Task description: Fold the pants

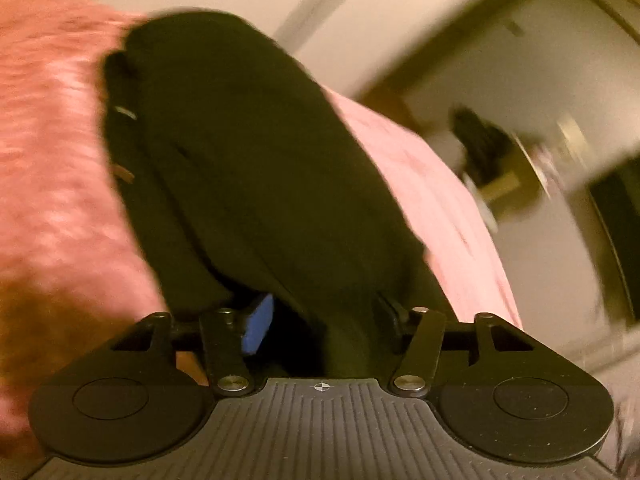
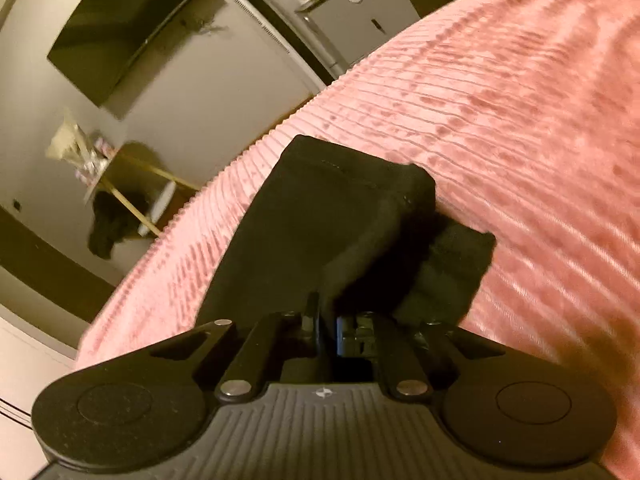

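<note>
The black pants lie in a long folded strip on the pink ribbed blanket. My left gripper sits at the strip's near end with its jaws apart. Its blue pad shows bare at the left, and cloth drapes down between the fingers without being pinched. In the right wrist view the pants run away from me, with a thicker folded end at the right. My right gripper is nearly closed, and an edge of the black cloth is pinched between its fingers.
The pink blanket covers a bed whose edge runs diagonally at the left. Beyond it are a wall-mounted dark screen, a grey cabinet with items on top, and a wooden stand with a dark cloth hanging.
</note>
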`<action>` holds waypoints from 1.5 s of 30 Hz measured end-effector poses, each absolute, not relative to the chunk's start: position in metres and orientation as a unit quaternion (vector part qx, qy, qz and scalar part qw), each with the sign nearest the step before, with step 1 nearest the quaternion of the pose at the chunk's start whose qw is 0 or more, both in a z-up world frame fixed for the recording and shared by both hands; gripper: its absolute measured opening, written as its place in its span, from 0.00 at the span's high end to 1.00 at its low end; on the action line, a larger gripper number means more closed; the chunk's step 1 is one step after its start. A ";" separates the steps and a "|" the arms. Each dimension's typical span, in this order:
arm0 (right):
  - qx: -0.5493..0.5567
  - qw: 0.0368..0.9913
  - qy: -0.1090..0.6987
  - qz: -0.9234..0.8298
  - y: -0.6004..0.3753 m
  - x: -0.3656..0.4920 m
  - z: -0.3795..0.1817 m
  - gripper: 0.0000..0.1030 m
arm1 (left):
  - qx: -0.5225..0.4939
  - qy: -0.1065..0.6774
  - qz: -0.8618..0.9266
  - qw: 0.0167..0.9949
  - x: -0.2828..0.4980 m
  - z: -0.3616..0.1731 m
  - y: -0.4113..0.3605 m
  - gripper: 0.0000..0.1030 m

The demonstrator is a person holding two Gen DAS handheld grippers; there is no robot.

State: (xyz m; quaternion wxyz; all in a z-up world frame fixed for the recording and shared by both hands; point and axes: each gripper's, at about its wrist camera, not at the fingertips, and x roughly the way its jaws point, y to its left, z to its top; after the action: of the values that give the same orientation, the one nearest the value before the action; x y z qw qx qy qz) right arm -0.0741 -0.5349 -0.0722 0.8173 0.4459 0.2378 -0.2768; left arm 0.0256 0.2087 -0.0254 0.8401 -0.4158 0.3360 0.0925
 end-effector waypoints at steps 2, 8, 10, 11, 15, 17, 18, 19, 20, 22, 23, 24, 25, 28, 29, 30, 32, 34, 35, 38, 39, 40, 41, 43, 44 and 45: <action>0.463 0.813 0.235 -0.264 -0.535 -0.076 -0.073 0.88 | -0.432 0.320 0.107 0.836 0.023 -0.023 0.237 0.22; 0.472 0.815 0.232 -0.245 -0.536 -0.071 -0.075 0.85 | -0.432 0.321 0.130 0.833 0.031 -0.033 0.285 0.22; 0.474 0.815 0.229 -0.244 -0.536 -0.071 -0.077 0.85 | -0.440 0.322 0.121 0.829 0.038 -0.042 0.289 0.23; 0.471 0.816 0.229 -0.245 -0.534 -0.071 -0.076 0.87 | -0.443 0.323 0.123 0.827 0.040 -0.043 0.288 0.25; 0.464 0.819 0.229 -0.248 -0.535 -0.073 -0.073 0.93 | -0.455 0.312 0.133 0.823 0.067 -0.045 0.287 0.30; 0.470 0.816 0.226 -0.249 -0.537 -0.076 -0.073 0.93 | -0.466 0.312 0.139 0.816 0.068 -0.048 0.291 0.39; 0.474 0.814 0.225 -0.249 -0.537 -0.077 -0.073 0.92 | -0.467 0.312 0.136 0.816 0.067 -0.049 0.293 0.39; 0.478 0.812 0.225 -0.247 -0.537 -0.077 -0.073 0.90 | -0.460 0.312 0.136 0.820 0.065 -0.054 0.296 0.38; 0.481 0.811 0.225 -0.246 -0.537 -0.078 -0.074 0.90 | -0.450 0.310 0.145 0.824 0.063 -0.053 0.297 0.35; 0.480 0.811 0.230 -0.244 -0.536 -0.078 -0.076 0.90 | -0.434 0.304 0.164 0.832 0.057 -0.049 0.301 0.21; 0.479 0.812 0.231 -0.242 -0.535 -0.078 -0.076 0.90 | -0.437 0.298 0.158 0.834 0.057 -0.050 0.305 0.16; 0.478 0.812 0.230 -0.242 -0.535 -0.078 -0.077 0.90 | -0.441 0.298 0.154 0.833 0.059 -0.051 0.308 0.16; 0.480 0.811 0.230 -0.242 -0.535 -0.077 -0.077 0.90 | -0.442 0.303 0.152 0.831 0.063 -0.052 0.310 0.16; 0.500 0.802 0.222 -0.240 -0.537 -0.076 -0.079 0.89 | -0.438 0.297 0.158 0.834 0.076 -0.054 0.317 0.17; 0.505 0.799 0.220 -0.239 -0.537 -0.075 -0.079 0.89 | -0.439 0.294 0.157 0.834 0.078 -0.054 0.318 0.22; 0.506 0.798 0.220 -0.241 -0.537 -0.074 -0.079 0.90 | -0.441 0.292 0.154 0.834 0.082 -0.053 0.318 0.45; 0.494 0.802 0.229 -0.247 -0.536 -0.068 -0.076 0.91 | -0.433 0.304 0.161 0.833 0.090 -0.050 0.319 0.58; 0.464 0.809 0.246 -0.263 -0.534 -0.057 -0.066 0.96 | -0.422 0.301 0.151 0.842 0.092 -0.040 0.320 0.78; 0.446 0.816 0.253 -0.267 -0.533 -0.052 -0.057 0.96 | -0.423 0.294 0.146 0.845 0.092 -0.035 0.322 0.82; 0.404 0.853 0.221 -0.246 -0.529 -0.047 -0.021 0.97 | -0.455 0.244 0.102 0.850 0.079 -0.009 0.332 0.84; 0.386 0.871 0.196 -0.233 -0.525 -0.050 -0.007 0.97 | -0.459 0.234 0.092 0.852 0.073 -0.002 0.334 0.84; 0.365 0.886 0.174 -0.226 -0.521 -0.055 0.005 0.97 | -0.455 0.227 0.088 0.857 0.067 0.003 0.335 0.84; 0.347 0.897 0.161 -0.219 -0.518 -0.061 0.012 0.97 | -0.437 0.228 0.090 0.865 0.063 0.005 0.334 0.84; 0.336 0.903 0.162 -0.216 -0.517 -0.071 0.007 0.96 | -0.409 0.250 0.113 0.871 0.059 -0.005 0.333 0.84; 0.342 0.897 0.173 -0.219 -0.519 -0.074 -0.003 0.96 | -0.397 0.271 0.128 0.868 0.059 -0.017 0.333 0.84; 0.354 0.883 0.203 -0.231 -0.525 -0.076 -0.022 0.95 | -0.390 0.294 0.143 0.861 0.060 -0.031 0.333 0.79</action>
State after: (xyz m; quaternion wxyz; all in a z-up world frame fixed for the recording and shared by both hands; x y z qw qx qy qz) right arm -0.0764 -0.5249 -0.0219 0.8831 0.3545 0.2028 -0.2312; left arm 0.0598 0.3333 -0.0309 0.8606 -0.3904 0.2944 0.1425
